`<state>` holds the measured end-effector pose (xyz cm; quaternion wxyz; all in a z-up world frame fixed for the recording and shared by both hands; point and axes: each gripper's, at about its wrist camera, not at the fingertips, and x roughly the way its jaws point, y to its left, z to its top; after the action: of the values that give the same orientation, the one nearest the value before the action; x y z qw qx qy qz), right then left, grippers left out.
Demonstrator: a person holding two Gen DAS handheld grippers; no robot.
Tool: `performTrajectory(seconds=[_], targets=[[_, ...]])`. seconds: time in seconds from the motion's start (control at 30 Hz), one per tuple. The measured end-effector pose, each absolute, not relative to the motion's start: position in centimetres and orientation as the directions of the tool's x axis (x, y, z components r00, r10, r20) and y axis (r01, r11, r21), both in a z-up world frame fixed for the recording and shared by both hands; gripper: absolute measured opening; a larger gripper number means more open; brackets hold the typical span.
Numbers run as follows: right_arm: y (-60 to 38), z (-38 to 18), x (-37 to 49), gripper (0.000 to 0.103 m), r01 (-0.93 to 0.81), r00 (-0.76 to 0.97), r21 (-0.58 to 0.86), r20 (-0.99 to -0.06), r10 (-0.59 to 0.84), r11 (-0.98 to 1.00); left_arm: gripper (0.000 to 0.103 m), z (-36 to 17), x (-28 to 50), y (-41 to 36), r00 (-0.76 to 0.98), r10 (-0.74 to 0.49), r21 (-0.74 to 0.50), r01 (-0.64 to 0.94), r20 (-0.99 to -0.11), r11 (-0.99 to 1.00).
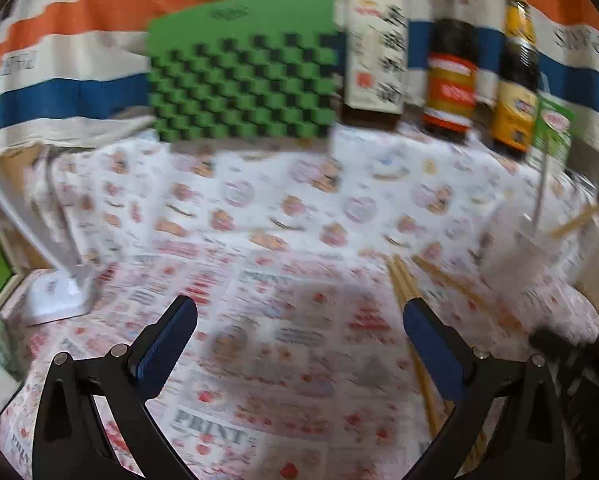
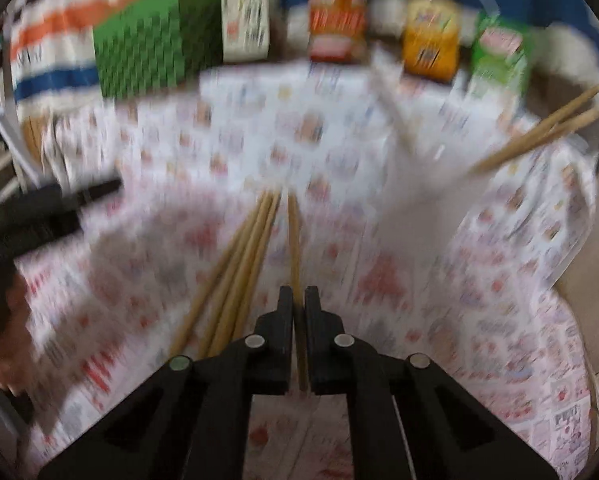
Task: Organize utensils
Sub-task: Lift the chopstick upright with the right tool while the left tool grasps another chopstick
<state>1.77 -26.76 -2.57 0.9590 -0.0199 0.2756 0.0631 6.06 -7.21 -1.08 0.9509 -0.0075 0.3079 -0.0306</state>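
My right gripper (image 2: 298, 300) is shut on a single wooden chopstick (image 2: 294, 240) that runs forward between its fingers. Several more wooden chopsticks (image 2: 239, 272) lie in a bundle on the printed tablecloth just left of it. A clear holder (image 2: 423, 188), blurred, stands ahead to the right with chopsticks (image 2: 539, 136) leaning out of it. My left gripper (image 1: 299, 316) is open and empty above the cloth, with loose chopsticks (image 1: 403, 280) under and beyond its right finger. The holder with chopsticks (image 1: 579, 216) shows at the far right of the left wrist view. Both views are motion-blurred.
A green checkered board (image 1: 243, 68) leans at the back. Sauce bottles (image 1: 451, 76) and a white carton (image 1: 375, 52) stand along the back, with a green carton (image 2: 495, 60) to the right. A white lamp base (image 1: 59, 292) sits at the left. The table edge (image 2: 571, 288) drops off at the right.
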Motion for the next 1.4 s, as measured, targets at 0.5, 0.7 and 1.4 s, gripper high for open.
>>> performTrajectory(seconds=[0.5,0.7,1.4], targets=[[-27.4,-0.1,-0.7,0.005,-0.112,0.948,0.024,-0.297,0.114,0.993,0.04,-4.9,6.1,-12.7,0.499,-0.346,-0.157,0.381,-0.794,0.911],[-27.8,-0.2,-0.8,0.005,-0.099,0.949,0.039,-0.297,0.106,0.994,0.03,-6.0,6.1,-13.8,0.492,-0.268,-0.07,0.383,-0.828,0.921],[-28.4,2.6,-5.9,0.005,-0.061,0.998,0.037,0.021,0.061,0.997,0.0,4.5,0.3,-8.1,0.903,-0.253,-0.013,0.265,-0.346,0.964]])
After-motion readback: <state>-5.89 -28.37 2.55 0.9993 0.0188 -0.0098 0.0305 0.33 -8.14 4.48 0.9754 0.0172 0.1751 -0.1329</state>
